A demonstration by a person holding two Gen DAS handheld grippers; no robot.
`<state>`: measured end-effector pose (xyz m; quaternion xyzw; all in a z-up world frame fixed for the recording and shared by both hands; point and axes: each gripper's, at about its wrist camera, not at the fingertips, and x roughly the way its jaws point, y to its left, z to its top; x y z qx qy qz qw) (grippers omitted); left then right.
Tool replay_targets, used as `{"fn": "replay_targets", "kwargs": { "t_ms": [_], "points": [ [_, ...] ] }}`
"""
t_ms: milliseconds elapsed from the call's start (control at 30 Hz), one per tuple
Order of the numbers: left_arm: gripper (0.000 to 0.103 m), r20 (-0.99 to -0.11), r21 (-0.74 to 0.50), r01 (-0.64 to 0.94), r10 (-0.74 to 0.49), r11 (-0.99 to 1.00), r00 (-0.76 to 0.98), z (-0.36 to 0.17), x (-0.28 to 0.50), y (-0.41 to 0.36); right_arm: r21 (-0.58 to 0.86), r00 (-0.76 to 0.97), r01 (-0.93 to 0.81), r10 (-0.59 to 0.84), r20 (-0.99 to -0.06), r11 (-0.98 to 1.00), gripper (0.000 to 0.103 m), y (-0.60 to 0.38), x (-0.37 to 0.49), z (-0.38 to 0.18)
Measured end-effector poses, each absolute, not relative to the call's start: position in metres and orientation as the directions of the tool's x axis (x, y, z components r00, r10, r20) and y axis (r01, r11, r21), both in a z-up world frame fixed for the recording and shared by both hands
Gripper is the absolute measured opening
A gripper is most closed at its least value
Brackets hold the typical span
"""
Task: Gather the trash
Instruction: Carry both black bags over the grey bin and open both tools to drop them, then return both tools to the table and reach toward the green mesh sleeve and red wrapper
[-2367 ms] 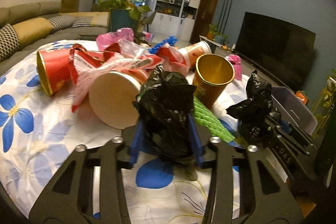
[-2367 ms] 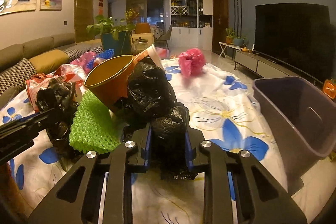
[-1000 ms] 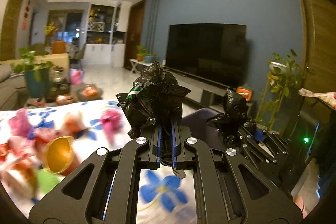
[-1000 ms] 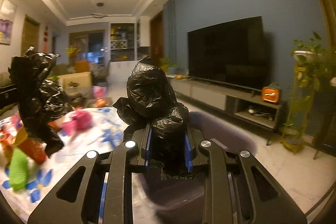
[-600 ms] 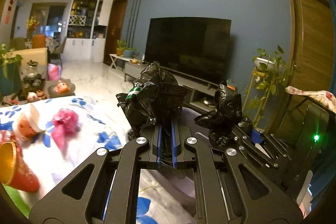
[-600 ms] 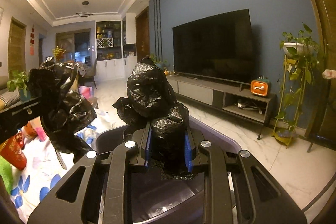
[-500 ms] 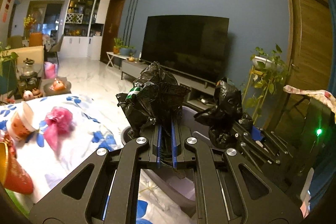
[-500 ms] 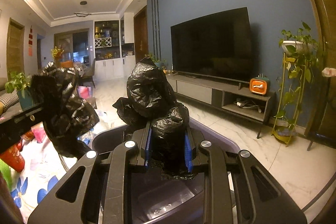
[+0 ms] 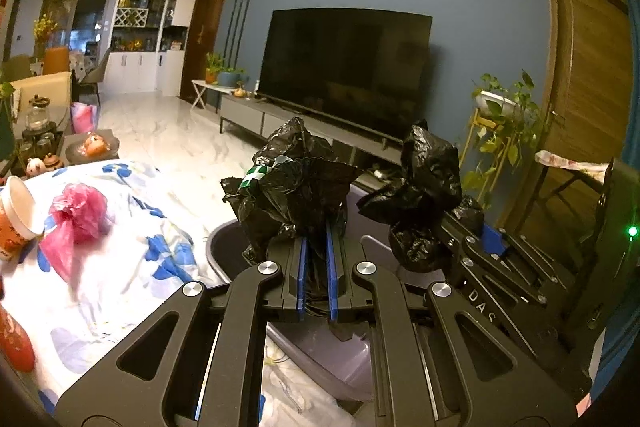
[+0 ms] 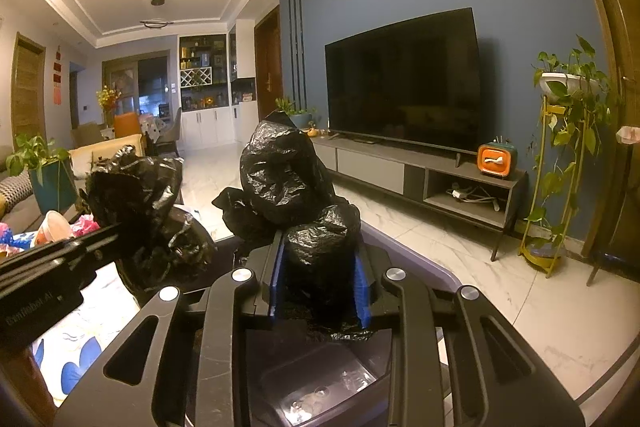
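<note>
Gripping a crumpled black plastic bag (image 9: pixel 294 187) with a green-and-white label scrap, the left gripper (image 9: pixel 316 277) has its blue-padded jaws pinched narrow on the bag's lower part; most of the bag bulges above and ahead of the fingertips. Just right of it in the left wrist view, the right gripper (image 9: pixel 450 241) comes in at an angle, clamped on a second black bag wad (image 9: pixel 424 195). Right wrist view: right gripper (image 10: pixel 318 281) jaws set wider, closed around its black bag wad (image 10: pixel 292 179), which fills the gap between the pads and rises above them. Left gripper's bag (image 10: pixel 148 203) sits to the left of it, near but apart.

Grey plastic bin (image 10: pixel 416 259) lies directly below and ahead of both grippers; both bags hang over its opening, above the rim, not inside. Bin floor visible under right gripper.

Left of the left gripper: floral tablecloth (image 9: pixel 120 267) with a pink plastic bag (image 9: pixel 76 211), a paper cup (image 9: pixel 16 215) lying tipped, and a red cup (image 9: pixel 14 343) at frame edge. Bin rim sits just beside the cloth edge. TV (image 10: pixel 404 79) on the blue wall far ahead.
</note>
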<state>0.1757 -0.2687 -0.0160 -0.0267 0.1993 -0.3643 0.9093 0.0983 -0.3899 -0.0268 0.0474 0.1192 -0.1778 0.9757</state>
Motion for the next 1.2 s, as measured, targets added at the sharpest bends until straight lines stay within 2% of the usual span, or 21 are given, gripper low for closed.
{"fn": "replay_targets", "kwargs": {
  "t_ms": [167, 233, 367, 500, 567, 767, 933, 1200],
  "points": [
    [0.014, -0.373, -0.207, 0.661, -0.683, 0.721, 0.628, -0.022, 0.181, -0.273, 0.053, 0.911, 0.355, -0.332, -0.246, 0.933, 0.043, -0.391, 0.100, -0.026],
    [0.023, -0.378, -0.201, 0.654, -0.674, 0.729, 0.635, -0.024, 0.182, -0.272, 0.055, 0.913, 0.352, -0.330, -0.239, 0.934, 0.045, -0.392, 0.100, -0.025],
    [0.059, -0.366, -0.227, 0.634, -0.668, 0.739, 0.648, -0.025, 0.180, -0.263, 0.060, 0.911, 0.359, -0.336, -0.241, 0.931, 0.050, -0.396, 0.101, -0.025],
    [0.076, -0.340, -0.249, 0.603, -0.651, 0.758, 0.678, -0.023, 0.176, -0.247, 0.076, 0.908, 0.372, -0.346, -0.237, 0.925, 0.060, -0.398, 0.095, -0.024],
    [0.081, -0.327, -0.250, 0.591, -0.641, 0.767, 0.694, -0.022, 0.174, -0.241, 0.075, 0.907, 0.377, -0.351, -0.234, 0.923, 0.065, -0.398, 0.093, -0.023],
    [0.085, -0.328, -0.240, 0.534, -0.585, 0.811, 0.741, -0.015, 0.161, -0.217, 0.061, 0.907, 0.381, -0.360, -0.218, 0.923, 0.074, -0.388, 0.082, -0.019],
    [0.088, -0.306, -0.151, 0.452, -0.476, 0.879, 0.825, -0.009, 0.131, -0.187, 0.051, 0.914, 0.366, -0.348, -0.208, 0.929, 0.079, -0.375, 0.071, -0.016],
    [0.089, -0.302, -0.129, 0.311, -0.336, 0.942, 0.892, -0.006, 0.092, -0.112, 0.042, 0.941, 0.292, -0.279, -0.193, 0.956, 0.086, -0.338, 0.054, -0.013]
  ]
}}
